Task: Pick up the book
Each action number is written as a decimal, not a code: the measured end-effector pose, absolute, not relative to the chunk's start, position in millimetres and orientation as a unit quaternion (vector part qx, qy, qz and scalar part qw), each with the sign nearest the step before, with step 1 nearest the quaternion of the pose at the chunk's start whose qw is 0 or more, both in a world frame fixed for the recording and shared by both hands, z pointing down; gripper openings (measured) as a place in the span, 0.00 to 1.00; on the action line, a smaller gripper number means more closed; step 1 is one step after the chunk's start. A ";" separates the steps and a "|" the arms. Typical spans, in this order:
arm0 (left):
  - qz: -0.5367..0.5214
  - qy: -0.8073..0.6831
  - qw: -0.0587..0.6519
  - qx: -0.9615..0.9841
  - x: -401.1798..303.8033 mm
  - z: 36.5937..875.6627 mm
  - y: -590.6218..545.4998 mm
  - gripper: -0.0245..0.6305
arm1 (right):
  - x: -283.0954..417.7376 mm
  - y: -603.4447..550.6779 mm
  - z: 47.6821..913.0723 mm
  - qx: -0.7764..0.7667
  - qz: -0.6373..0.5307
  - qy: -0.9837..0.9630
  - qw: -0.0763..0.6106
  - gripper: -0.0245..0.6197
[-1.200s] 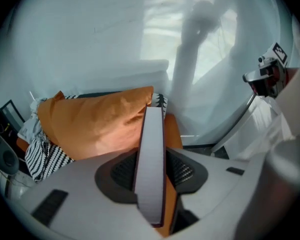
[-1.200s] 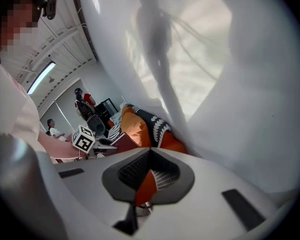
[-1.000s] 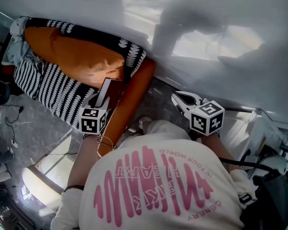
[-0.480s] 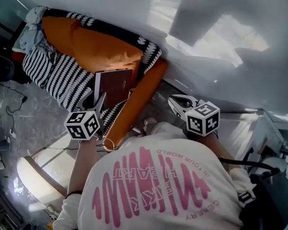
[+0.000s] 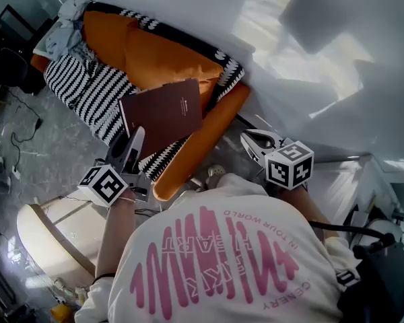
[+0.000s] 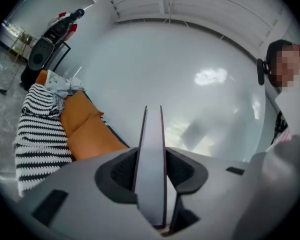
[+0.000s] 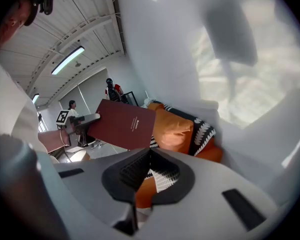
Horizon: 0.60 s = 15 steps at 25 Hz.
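The book [image 5: 163,111], thin with a dark maroon cover, hangs in the air above the sofa with its cover facing the head camera. My left gripper [image 5: 131,150] is shut on its lower edge. In the left gripper view the book [image 6: 151,149] stands edge-on between the two dark pads of my left gripper [image 6: 151,156]. My right gripper [image 5: 259,143] hovers to the right by the sofa's orange arm, its tips together and holding nothing. In the right gripper view my right gripper [image 7: 150,151] points toward the book [image 7: 122,125] and the left gripper [image 7: 82,120].
An orange sofa [image 5: 155,59] stands along a white wall [image 5: 310,59], with a black-and-white striped throw [image 5: 81,93] on its seat and crumpled cloth [image 5: 64,25] at its far end. A round pale stool [image 5: 54,234] is at lower left on the grey floor.
My left gripper has risen and rolled, lifting the book off the sofa and turning it from edge-on to cover-up. The right gripper has shifted slightly.
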<state>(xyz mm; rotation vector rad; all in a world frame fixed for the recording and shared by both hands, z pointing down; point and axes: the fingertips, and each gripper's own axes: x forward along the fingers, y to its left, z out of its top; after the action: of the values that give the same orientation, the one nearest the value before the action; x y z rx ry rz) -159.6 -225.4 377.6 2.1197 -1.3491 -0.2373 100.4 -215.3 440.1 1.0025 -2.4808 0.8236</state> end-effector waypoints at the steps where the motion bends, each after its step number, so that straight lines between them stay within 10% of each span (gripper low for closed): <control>1: -0.107 -0.503 0.310 0.800 -163.2 373.6 -219.2 0.28 | 97.4 -215.5 435.2 0.355 0.284 -0.875 0.167 0.05; 15: -0.253 -0.443 0.344 0.789 -211.3 333.7 -139.8 0.28 | 27.4 -175.9 352.3 0.342 0.191 -0.914 0.105 0.05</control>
<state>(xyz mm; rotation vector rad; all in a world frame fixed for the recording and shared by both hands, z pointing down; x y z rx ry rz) -211.3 -139.8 333.7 2.0489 -1.1503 -0.6572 27.4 -175.9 352.3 1.0068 -2.6937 0.5636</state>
